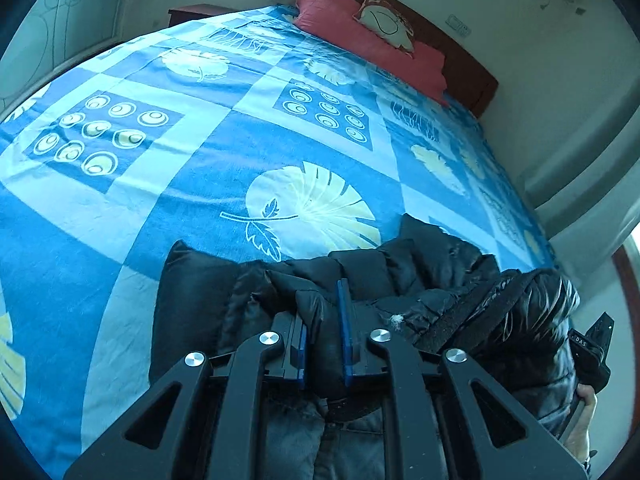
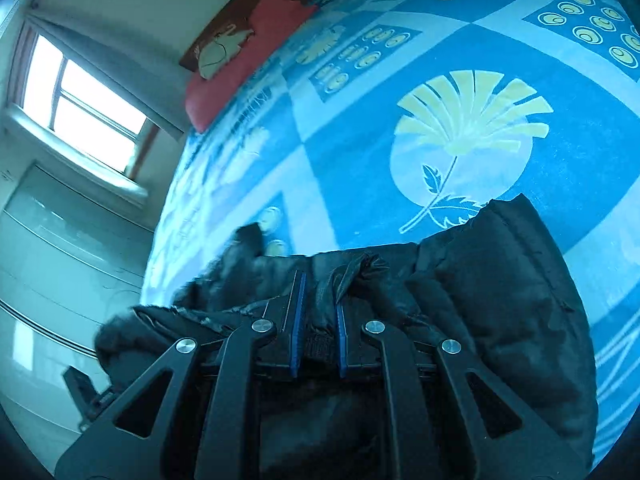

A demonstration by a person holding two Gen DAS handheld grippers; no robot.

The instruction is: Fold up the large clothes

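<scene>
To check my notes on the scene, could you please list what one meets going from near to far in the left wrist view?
left gripper → black jacket → blue bedspread → red pillow → wooden headboard

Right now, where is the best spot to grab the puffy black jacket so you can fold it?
Probably along its near bunched edge, coming from the bed's foot side. The puffy black jacket lies crumpled there, with raised quilted ridges that fit between the fingers. The left gripper and the right gripper each already pinch such a ridge, spaced apart along that edge above the blue bedspread.
</scene>
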